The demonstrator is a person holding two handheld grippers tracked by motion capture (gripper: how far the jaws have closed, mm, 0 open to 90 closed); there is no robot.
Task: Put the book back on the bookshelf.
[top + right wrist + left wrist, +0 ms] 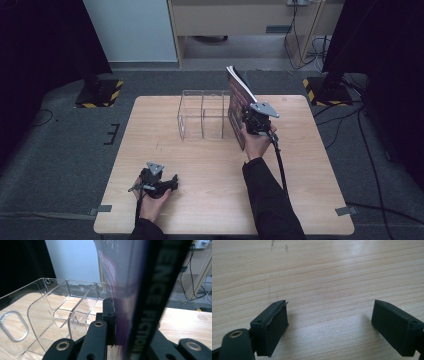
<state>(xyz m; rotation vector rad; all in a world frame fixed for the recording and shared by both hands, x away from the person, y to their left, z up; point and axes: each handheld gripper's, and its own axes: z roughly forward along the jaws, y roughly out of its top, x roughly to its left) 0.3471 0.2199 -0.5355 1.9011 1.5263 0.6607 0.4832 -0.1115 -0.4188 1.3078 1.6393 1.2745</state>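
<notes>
A dark book (237,107) with a purple cover stands upright in the air, just right of a clear acrylic rack (202,114) with dividers. My right gripper (248,121) is shut on the book near its lower half. In the right gripper view the book's black spine (152,297) fills the middle and the rack (57,310) sits to its left, empty. My left gripper (172,181) rests low at the table's front left, open, with bare wood between its jaws; one of its fingers (272,325) shows at the left of the left gripper view.
The wooden table (165,165) stands on grey carpet. Black stands with yellow-striped bases (100,92) flank the far corners. A wooden cabinet (240,20) and cables (300,45) lie beyond the table.
</notes>
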